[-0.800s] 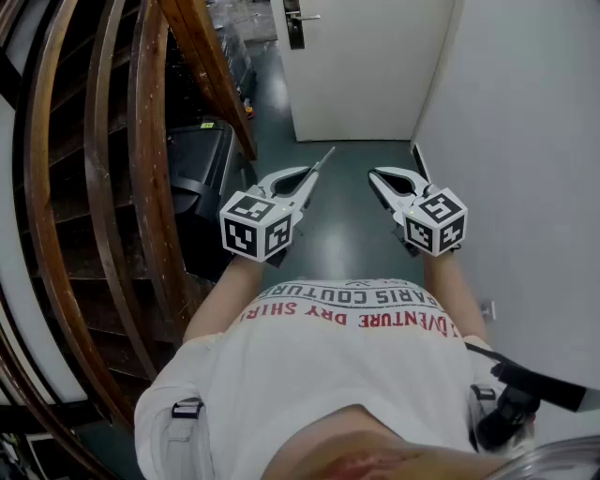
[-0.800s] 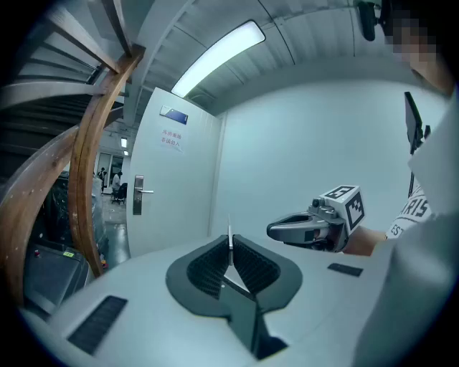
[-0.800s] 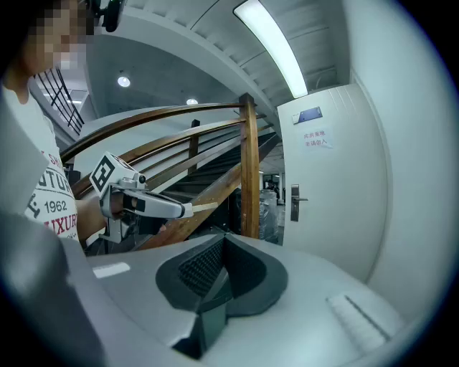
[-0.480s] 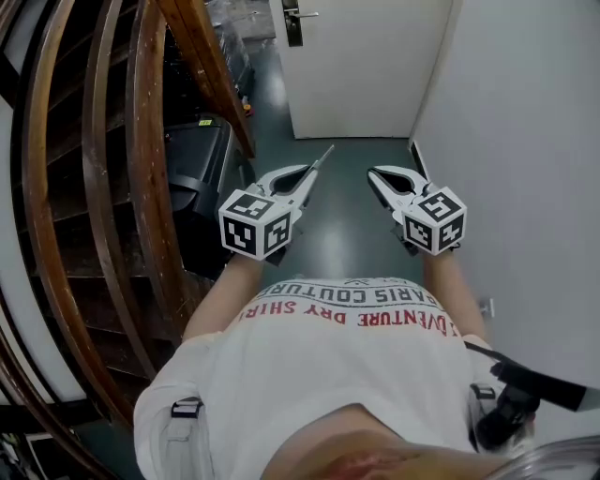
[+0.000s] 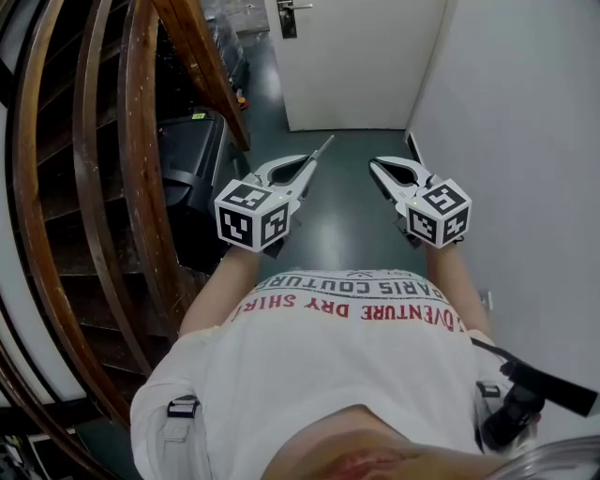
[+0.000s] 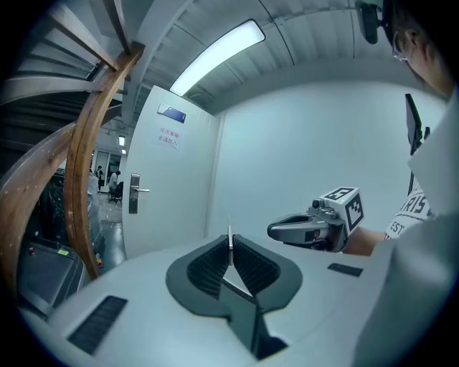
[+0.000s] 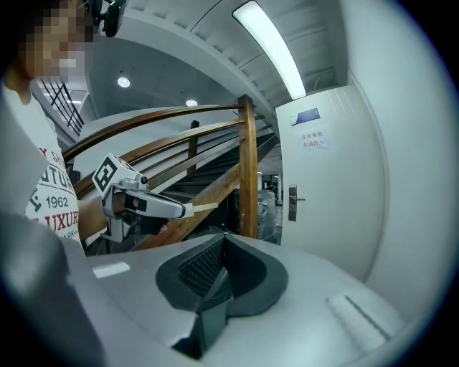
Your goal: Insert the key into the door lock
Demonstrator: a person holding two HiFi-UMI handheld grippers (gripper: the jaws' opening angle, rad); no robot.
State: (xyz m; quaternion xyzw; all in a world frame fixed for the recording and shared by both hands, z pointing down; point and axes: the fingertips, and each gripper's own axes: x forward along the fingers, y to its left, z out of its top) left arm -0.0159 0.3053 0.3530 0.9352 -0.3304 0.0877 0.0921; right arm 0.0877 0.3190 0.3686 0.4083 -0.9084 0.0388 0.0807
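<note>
A thin silver key (image 5: pixel 322 150) sticks forward out of my left gripper (image 5: pixel 307 167), whose jaws are shut on it. In the left gripper view the key blade (image 6: pixel 229 231) stands on edge between the pads of the left gripper (image 6: pixel 229 241). My right gripper (image 5: pixel 377 167) is level beside it, shut and empty; its closed tips (image 7: pixel 224 238) show nothing between them. The door lock (image 5: pixel 288 19), a dark plate with a lever handle, sits on the white door ahead, well beyond both grippers. The lock (image 6: pixel 133 195) also shows left of the key, and the same lock (image 7: pixel 292 203) appears in the right gripper view.
A curved wooden stair railing (image 5: pixel 94 187) runs along the left, with a black case (image 5: pixel 192 155) at its foot. A white wall (image 5: pixel 525 141) closes the right side. A narrow strip of dark green floor (image 5: pixel 337 230) leads to the white door (image 5: pixel 356 66).
Both grippers keep the same pose and the key stays gripped. The whole view has slid a little, so the door and lock sit nearer the top edge.
</note>
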